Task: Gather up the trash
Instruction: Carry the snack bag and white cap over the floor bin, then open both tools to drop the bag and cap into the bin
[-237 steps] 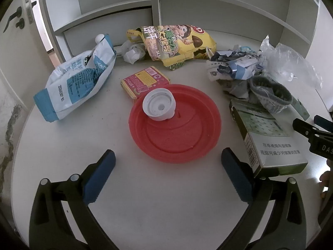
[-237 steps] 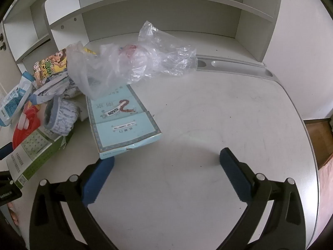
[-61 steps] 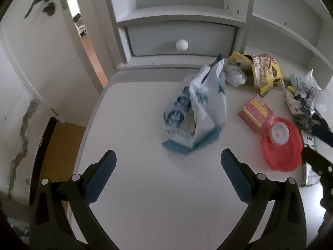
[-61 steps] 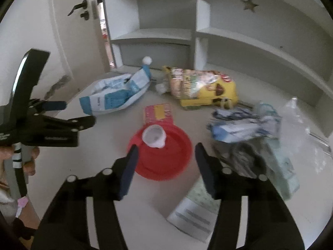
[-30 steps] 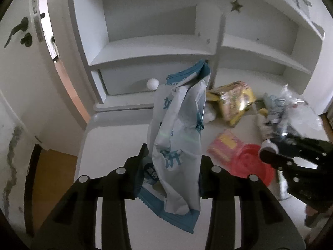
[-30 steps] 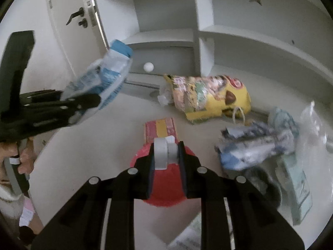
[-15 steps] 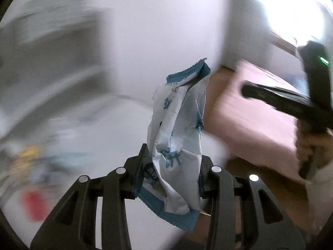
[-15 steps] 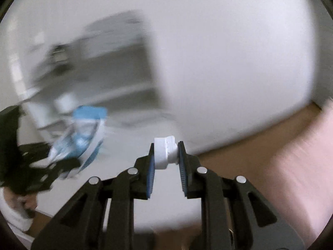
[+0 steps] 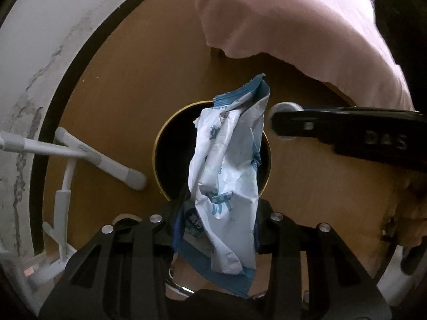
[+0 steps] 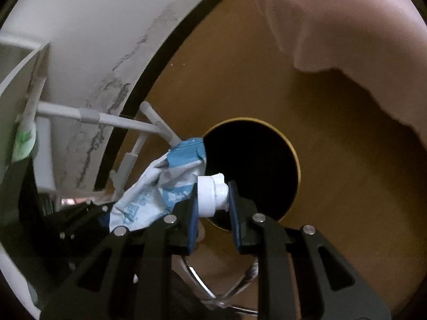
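My left gripper (image 9: 216, 229) is shut on a crumpled blue and white snack bag (image 9: 226, 176) and holds it upright over the round dark opening of a trash bin (image 9: 170, 146) on the floor. My right gripper (image 10: 213, 200) is shut on a white plastic cap (image 10: 212, 196) and holds it above the same bin opening (image 10: 256, 165). The bag also shows at the left of the right wrist view (image 10: 157, 189). The right gripper with the cap shows at the right of the left wrist view (image 9: 283, 109).
The bin stands on a brown wooden floor (image 9: 320, 186). A pink bed cover (image 9: 293, 21) hangs at the upper right. A white metal rack (image 9: 74, 154) stands left of the bin by a stained white wall (image 9: 34, 53).
Both grippers have swung away from the desk and down to the floor. They now hold the bag and the cap over the bin opening.
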Demonstrator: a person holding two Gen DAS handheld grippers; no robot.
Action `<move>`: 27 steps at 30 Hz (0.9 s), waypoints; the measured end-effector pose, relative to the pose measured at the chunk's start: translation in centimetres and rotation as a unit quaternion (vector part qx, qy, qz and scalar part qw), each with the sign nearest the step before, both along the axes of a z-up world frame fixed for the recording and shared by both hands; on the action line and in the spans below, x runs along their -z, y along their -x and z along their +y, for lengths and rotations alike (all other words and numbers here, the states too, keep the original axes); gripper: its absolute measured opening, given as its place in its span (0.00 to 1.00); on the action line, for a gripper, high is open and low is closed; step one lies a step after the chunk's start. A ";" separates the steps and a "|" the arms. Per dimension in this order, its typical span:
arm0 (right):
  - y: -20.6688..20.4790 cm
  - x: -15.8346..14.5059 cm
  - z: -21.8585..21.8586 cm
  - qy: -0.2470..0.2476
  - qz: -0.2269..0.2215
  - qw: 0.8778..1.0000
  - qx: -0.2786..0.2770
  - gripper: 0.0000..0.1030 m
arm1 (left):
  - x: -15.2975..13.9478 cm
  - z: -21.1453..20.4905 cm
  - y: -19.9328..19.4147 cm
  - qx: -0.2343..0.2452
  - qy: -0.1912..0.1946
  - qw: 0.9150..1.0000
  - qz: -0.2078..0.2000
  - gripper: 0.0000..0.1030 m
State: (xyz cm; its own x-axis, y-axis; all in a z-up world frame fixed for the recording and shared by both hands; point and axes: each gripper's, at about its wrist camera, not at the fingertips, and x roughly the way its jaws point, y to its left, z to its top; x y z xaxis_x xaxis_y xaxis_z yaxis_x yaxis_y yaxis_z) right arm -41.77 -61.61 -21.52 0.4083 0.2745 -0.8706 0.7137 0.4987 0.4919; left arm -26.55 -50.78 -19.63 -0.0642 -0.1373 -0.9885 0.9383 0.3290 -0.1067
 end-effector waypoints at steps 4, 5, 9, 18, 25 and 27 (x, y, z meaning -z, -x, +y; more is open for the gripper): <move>0.0 0.7 -0.3 -0.014 -0.004 1.000 -0.001 0.21 | 1.7 0.2 0.3 0.006 -0.017 1.000 -0.015 0.44; -0.3 0.4 -0.6 -0.019 -0.003 1.000 -0.002 0.23 | 2.0 0.2 0.3 -0.004 -0.012 1.000 -0.023 0.52; -0.3 -0.4 -1.5 0.002 0.000 1.000 0.009 0.74 | 0.6 0.5 -0.2 -0.027 0.053 0.998 -0.030 0.90; 3.8 -12.5 -1.8 0.288 0.024 0.954 0.082 0.87 | -13.0 2.8 5.0 0.041 0.258 0.962 -0.083 0.90; 1.9 -23.6 4.3 0.529 0.018 0.844 0.085 0.94 | -28.5 12.9 3.9 -0.003 0.391 0.902 -0.183 0.94; -0.6 -25.8 6.4 0.540 -0.020 0.839 0.066 0.94 | -31.0 17.0 1.5 -0.063 0.388 0.889 -0.236 0.94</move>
State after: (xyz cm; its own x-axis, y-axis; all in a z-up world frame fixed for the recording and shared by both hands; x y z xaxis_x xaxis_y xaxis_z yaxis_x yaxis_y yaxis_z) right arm -41.18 -55.26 4.30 0.4075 -0.7150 -0.5681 0.7918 0.5866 -0.1703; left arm -28.08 -33.81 11.40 0.3967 -0.7664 -0.5053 0.8997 0.4339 0.0481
